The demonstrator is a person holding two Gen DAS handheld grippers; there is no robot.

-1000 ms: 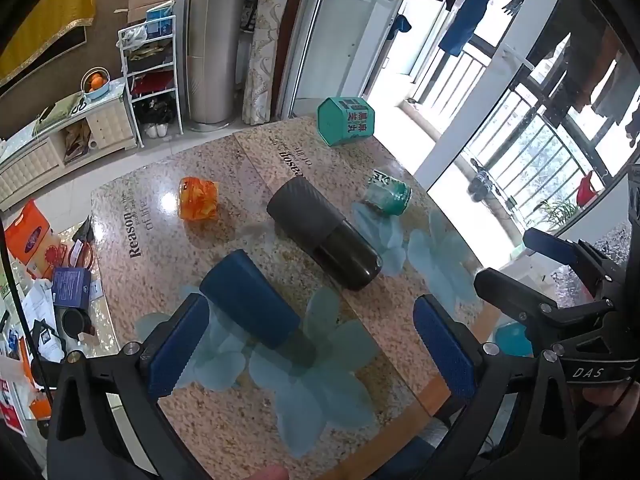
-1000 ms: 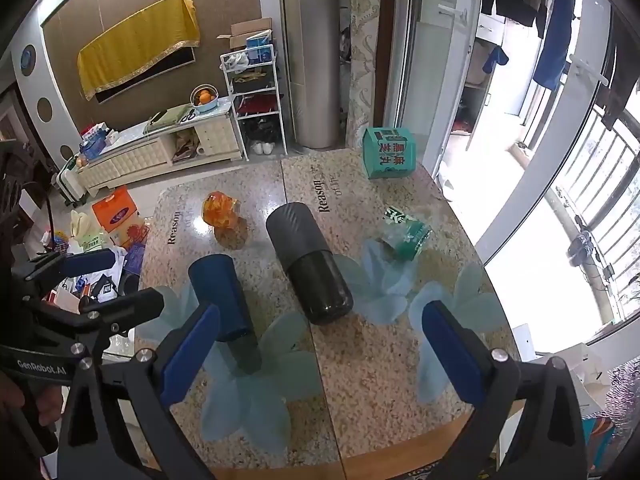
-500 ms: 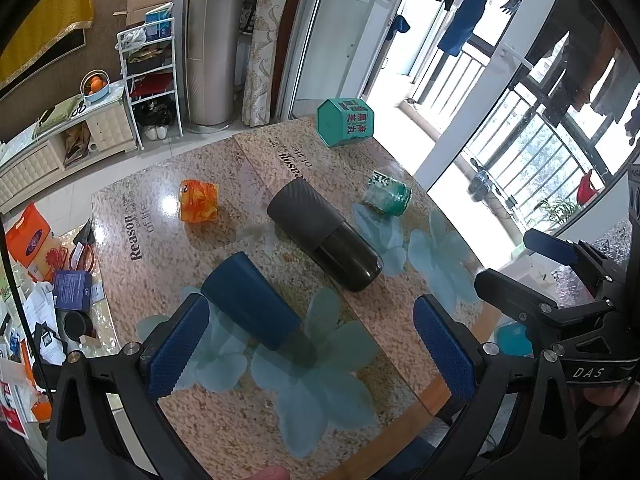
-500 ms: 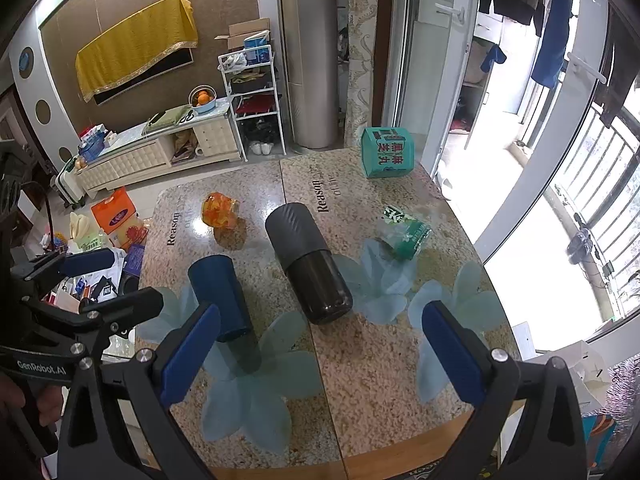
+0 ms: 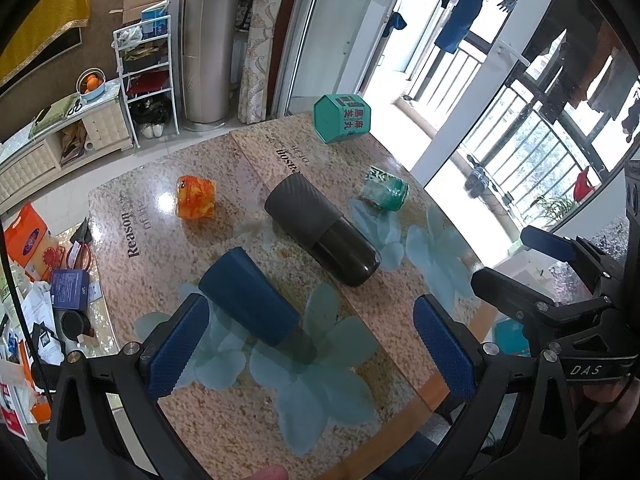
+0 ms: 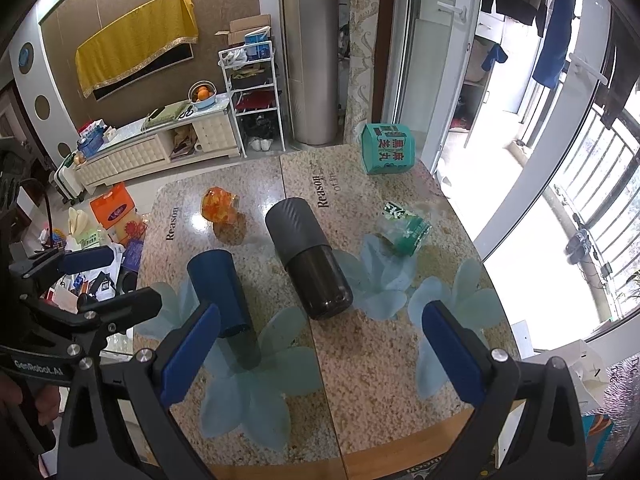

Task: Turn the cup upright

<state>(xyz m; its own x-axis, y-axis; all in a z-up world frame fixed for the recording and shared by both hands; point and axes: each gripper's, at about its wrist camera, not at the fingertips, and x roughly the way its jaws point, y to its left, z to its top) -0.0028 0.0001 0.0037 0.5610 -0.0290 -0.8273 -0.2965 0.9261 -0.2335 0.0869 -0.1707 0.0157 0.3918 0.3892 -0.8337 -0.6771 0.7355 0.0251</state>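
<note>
Between the wide-spread, empty jaws of the left gripper lies the blue cup on its side, long axis running from ten to four o'clock. The right gripper, equally wide and empty, sees it at ten o'clock; the left seems nearer. The black tumbler lies beyond.
</note>
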